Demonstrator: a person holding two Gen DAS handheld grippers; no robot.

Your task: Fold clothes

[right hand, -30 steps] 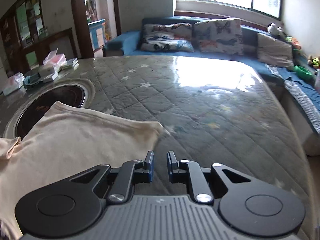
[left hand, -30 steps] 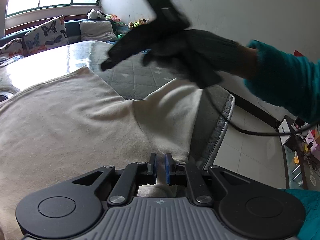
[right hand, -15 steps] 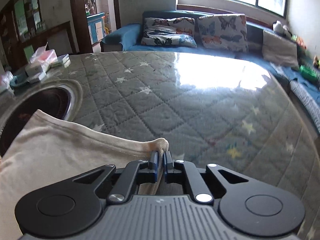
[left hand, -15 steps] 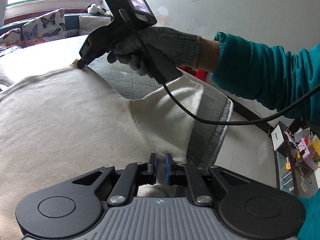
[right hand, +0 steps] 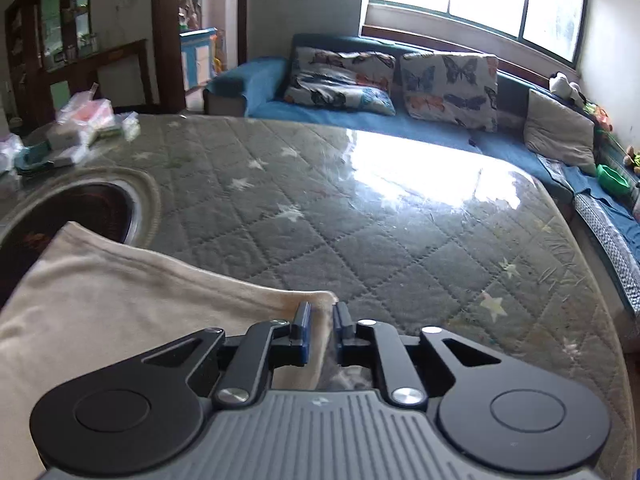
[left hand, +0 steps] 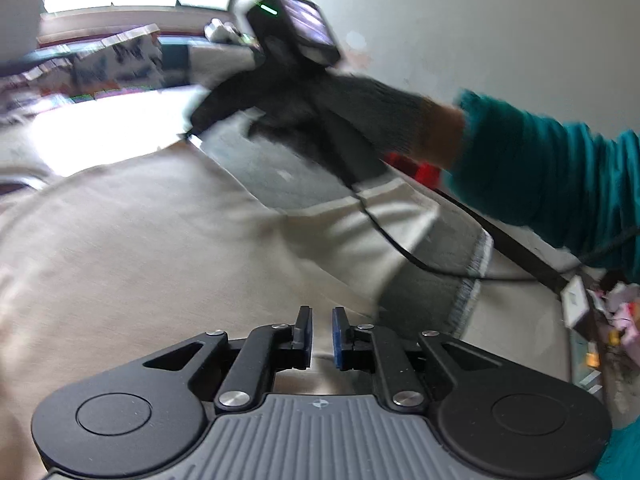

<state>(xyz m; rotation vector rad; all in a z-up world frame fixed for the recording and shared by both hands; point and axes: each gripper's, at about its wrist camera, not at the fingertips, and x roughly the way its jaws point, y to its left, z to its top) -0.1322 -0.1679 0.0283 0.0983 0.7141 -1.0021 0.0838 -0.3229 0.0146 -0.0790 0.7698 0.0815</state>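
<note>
Lying flat on the quilted, star-patterned table cover (right hand: 360, 248), the cream shirt (left hand: 132, 248) has one sleeve draped toward the table's edge. The left gripper (left hand: 322, 336) has its narrow jaws opening, cloth between the pads. The right gripper (right hand: 320, 330), held by a gloved hand (left hand: 340, 120) in a teal sleeve (left hand: 552, 176), is opening too, a shirt corner between its fingers. A round dark recess (right hand: 80, 208) lies partly under the shirt; its contents cannot be told. Butterfly cushions (right hand: 448, 84) sit on the blue sofa (right hand: 256, 84) beyond.
</note>
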